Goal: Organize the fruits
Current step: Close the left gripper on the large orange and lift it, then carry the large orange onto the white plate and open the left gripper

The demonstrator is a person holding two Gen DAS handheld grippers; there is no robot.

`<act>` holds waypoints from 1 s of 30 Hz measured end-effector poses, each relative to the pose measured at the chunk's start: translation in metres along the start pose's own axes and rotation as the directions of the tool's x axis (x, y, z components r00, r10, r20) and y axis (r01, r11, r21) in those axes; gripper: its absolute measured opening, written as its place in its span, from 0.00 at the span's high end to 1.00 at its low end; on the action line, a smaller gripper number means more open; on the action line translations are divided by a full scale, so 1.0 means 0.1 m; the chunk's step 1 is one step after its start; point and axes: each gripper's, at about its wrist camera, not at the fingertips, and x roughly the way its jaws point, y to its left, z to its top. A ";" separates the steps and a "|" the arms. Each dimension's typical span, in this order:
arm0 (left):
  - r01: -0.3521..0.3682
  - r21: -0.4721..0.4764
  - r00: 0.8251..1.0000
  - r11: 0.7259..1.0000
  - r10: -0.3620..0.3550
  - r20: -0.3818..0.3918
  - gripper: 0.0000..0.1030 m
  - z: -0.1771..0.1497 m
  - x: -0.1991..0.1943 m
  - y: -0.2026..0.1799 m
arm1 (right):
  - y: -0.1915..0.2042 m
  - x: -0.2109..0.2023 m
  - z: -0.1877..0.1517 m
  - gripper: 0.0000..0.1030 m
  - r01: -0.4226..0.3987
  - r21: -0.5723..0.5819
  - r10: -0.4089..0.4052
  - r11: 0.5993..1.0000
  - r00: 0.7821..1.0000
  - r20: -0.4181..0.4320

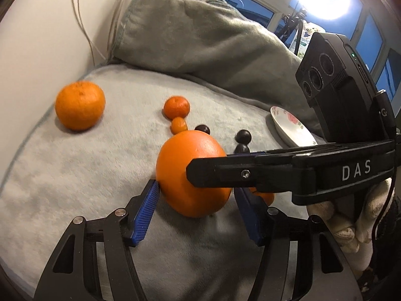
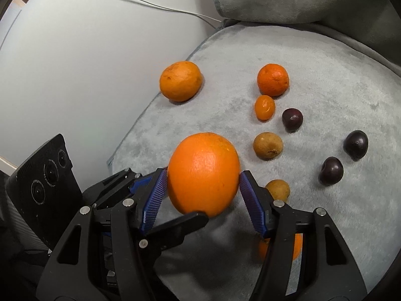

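Observation:
A large orange [image 2: 203,165] sits between the blue pads of my right gripper [image 2: 203,174], which press on both its sides. My left gripper [image 1: 195,188] is closed around the same orange [image 1: 175,165] from another side; one of its fingers [image 2: 185,223] reaches under the fruit. Whether the orange rests on the grey blanket [image 2: 325,75] or hangs just above it, I cannot tell. Loose on the blanket lie a mandarin [image 2: 180,80], a small tangerine [image 2: 273,79], a kumquat [image 2: 265,107], three dark plums [image 2: 292,119] and two brown longans [image 2: 267,145].
A white flowered plate [image 1: 290,128] lies at the blanket's right edge. A folded grey blanket [image 1: 200,37] is piled at the back. A white wall with cables [image 1: 82,25] borders the left. Another orange fruit [image 2: 297,245] lies half hidden under my right gripper.

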 end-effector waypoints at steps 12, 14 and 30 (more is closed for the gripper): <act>-0.011 0.077 0.999 0.997 0.007 0.042 0.41 0.14 -0.02 -0.26 | -0.05 -0.32 0.00 0.39 -0.014 0.020 0.012 1.000 0.997 0.073; -0.004 0.097 0.999 0.995 0.000 0.048 0.41 0.19 0.00 -0.35 | -0.09 -0.41 -0.01 0.39 -0.013 0.029 0.010 0.999 0.996 0.091; 0.109 0.250 0.992 0.962 -0.122 0.036 0.41 0.46 0.39 -1.18 | -0.70 -1.28 -0.25 0.39 0.016 0.172 -0.056 0.985 0.971 0.233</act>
